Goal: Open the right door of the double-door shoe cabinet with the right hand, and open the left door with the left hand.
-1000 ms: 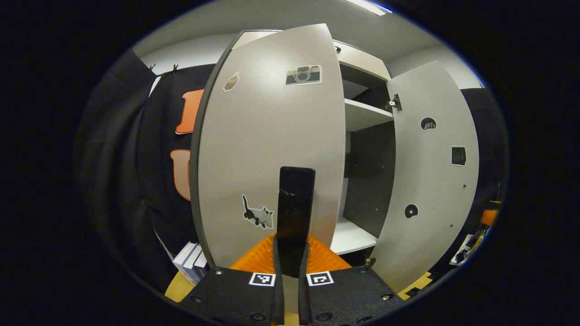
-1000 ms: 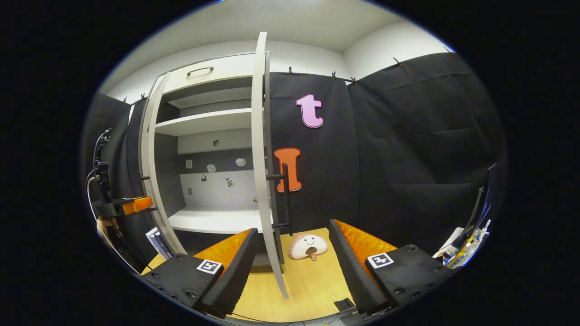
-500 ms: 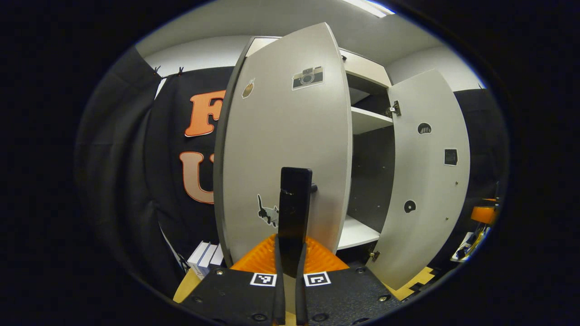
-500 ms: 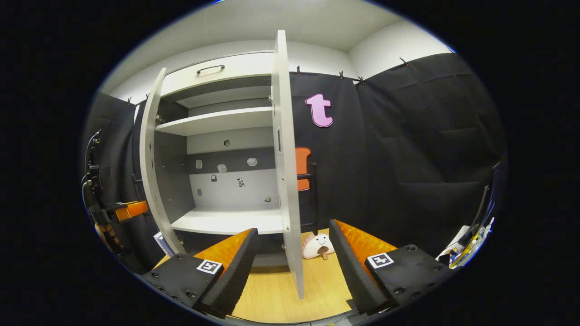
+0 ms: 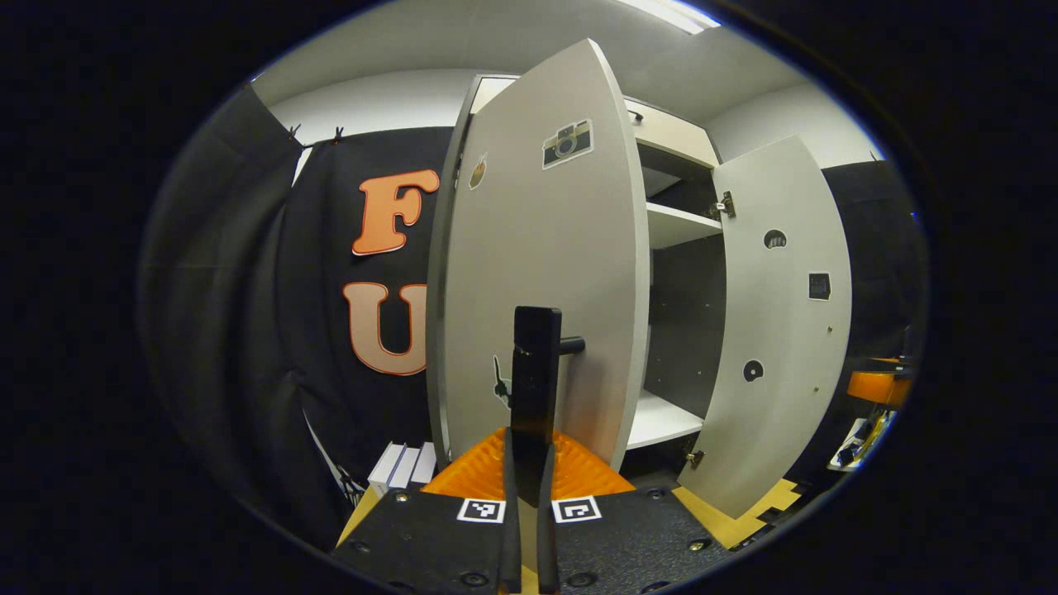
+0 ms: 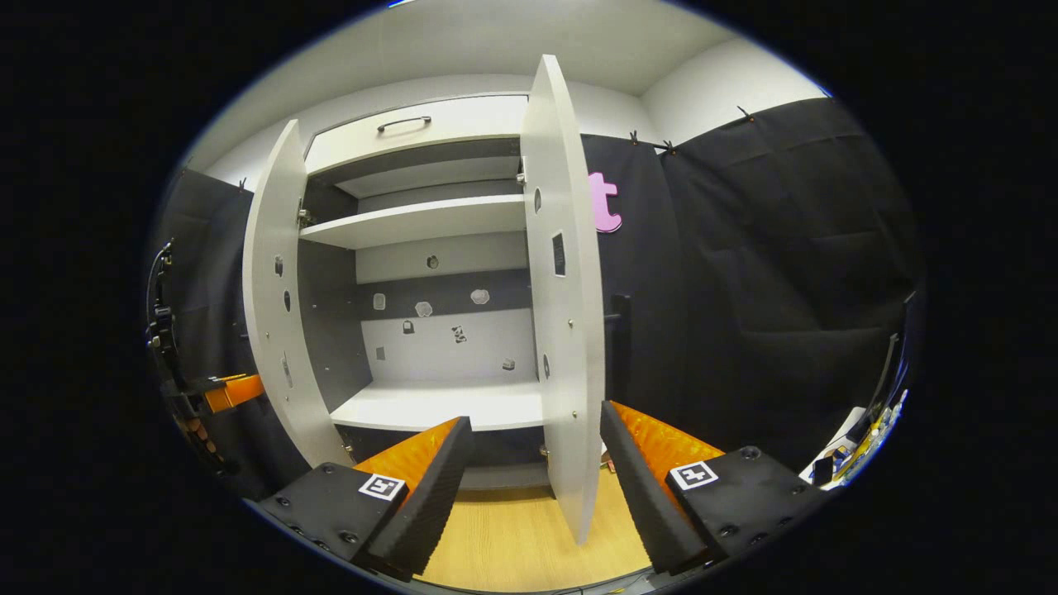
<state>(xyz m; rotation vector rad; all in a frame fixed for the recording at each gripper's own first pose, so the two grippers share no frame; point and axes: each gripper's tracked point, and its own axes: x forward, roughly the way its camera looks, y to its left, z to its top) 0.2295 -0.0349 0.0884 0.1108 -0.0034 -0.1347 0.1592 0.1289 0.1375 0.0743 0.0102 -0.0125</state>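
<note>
Black cloth walls flank the shoe cabinet on a wooden floor. Our left tool stays clamped on the left door's handle; the left door has swung wider. Our right tool gapes empty, the right door edge-on between its fingers, also wider.

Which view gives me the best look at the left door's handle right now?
The left gripper view: the left gripper is shut on the black handle, dead centre against the left door. The right gripper view shows that door nearly edge-on; I cannot make out its handle there.
</note>
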